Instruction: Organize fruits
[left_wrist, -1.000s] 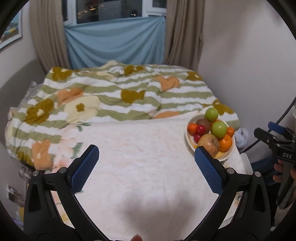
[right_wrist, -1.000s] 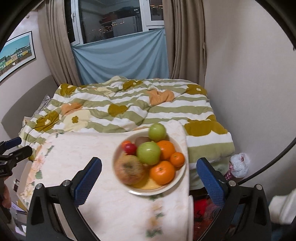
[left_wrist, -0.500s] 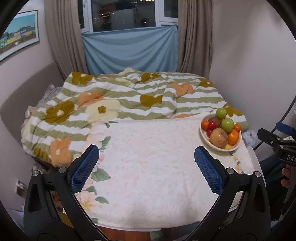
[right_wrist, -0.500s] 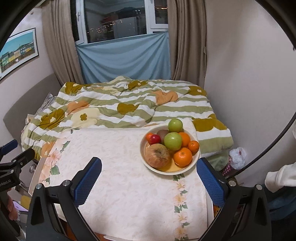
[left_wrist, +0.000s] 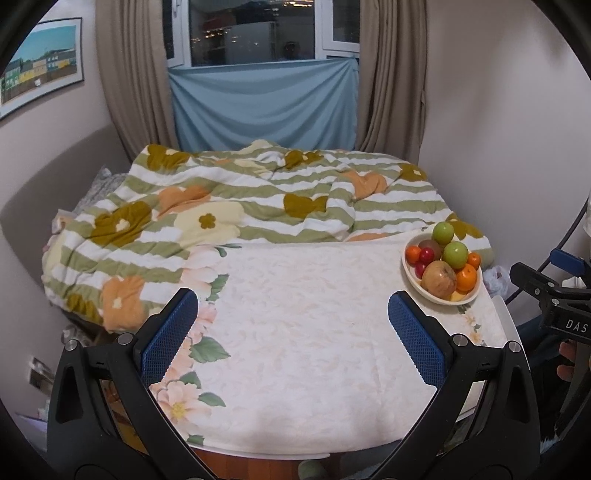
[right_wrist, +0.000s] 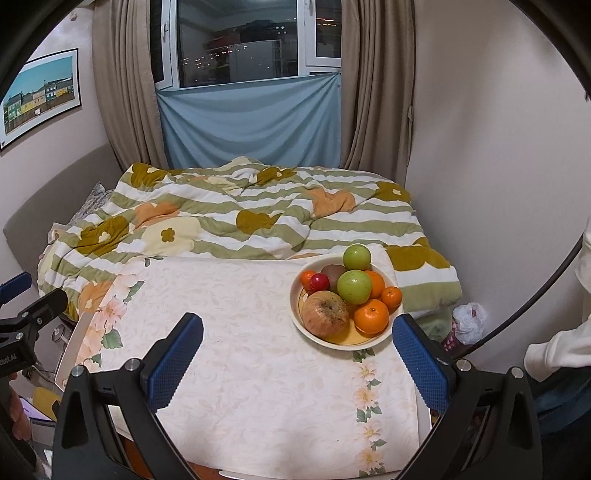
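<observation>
Blue pads spread wide on my left tongs (left_wrist: 291, 325), nothing between them but the pale floral tablecloth (left_wrist: 295, 332). From this left view the fruit bowl (left_wrist: 410, 271) sits off at the far right corner of the table, well apart from my fingers, with the striped flowered quilt (left_wrist: 258, 210) behind it. At the right edge my other tool (left_wrist: 546, 291) pokes in, black arm and blue tip, and I can't tell its spread from here.

Over to the right view: my right tongs (right_wrist: 295, 347) are gaping wide too and grip nothing. The bowl (right_wrist: 295, 306) looms larger, just ahead between the pads and nearer the right one. Now I can pick out the fruit: a blotchy red apple (right_wrist: 325, 312) in front, two green apples (right_wrist: 354, 286) behind, oranges (right_wrist: 371, 315) to the right, a small red fruit (right_wrist: 319, 282), and a brown kiwi (right_wrist: 332, 273). A white plastic bag (right_wrist: 467, 321) sits on the floor beyond the table, clearer here.
</observation>
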